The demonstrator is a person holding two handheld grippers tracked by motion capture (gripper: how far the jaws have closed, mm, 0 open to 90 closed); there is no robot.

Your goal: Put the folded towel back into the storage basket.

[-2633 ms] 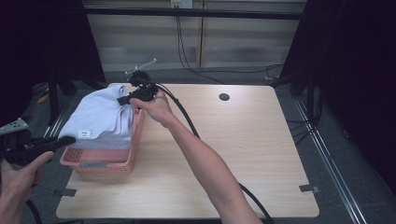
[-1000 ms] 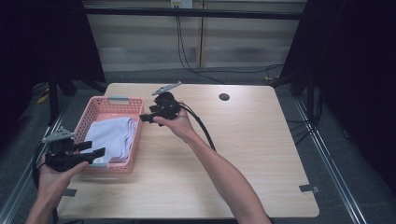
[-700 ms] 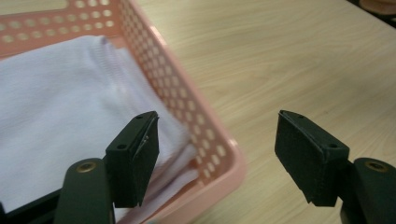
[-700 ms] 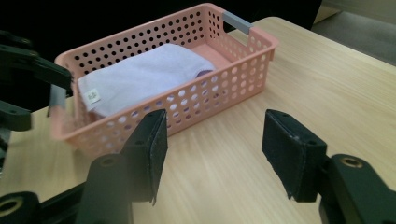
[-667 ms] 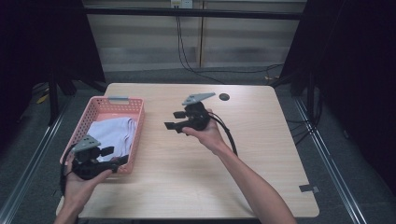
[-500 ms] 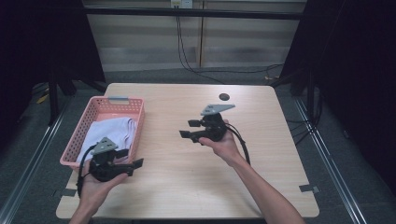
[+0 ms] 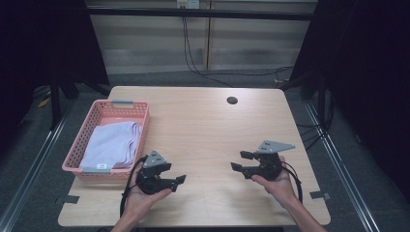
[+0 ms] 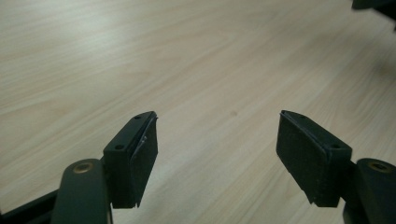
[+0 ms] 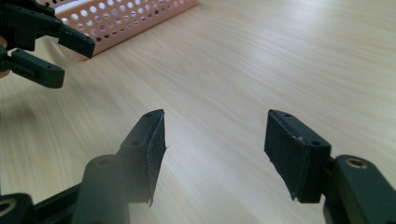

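Two Tongs Empty, Cloth Resting in the Basket

Both tongs hovered low over the bare table [image 7: 208,121] near the bottom of the high view, each held in a hand. The left tongs [image 7: 181,180] had just been opening, jaws apart with nothing between them; the right tongs [image 7: 238,161] had likewise just been opening and gripped nothing. They pointed toward each other, well apart. Farther back, at the left of the frame, the folded lilac cloth [image 7: 112,145] lay inside the pink basket [image 7: 123,104].

A risk, as I judged it: a trailing cable could catch the basket's rim and drag it off the table edge. The basket's near wall hid the cloth's lower fold, and the small white label there was unreadable.
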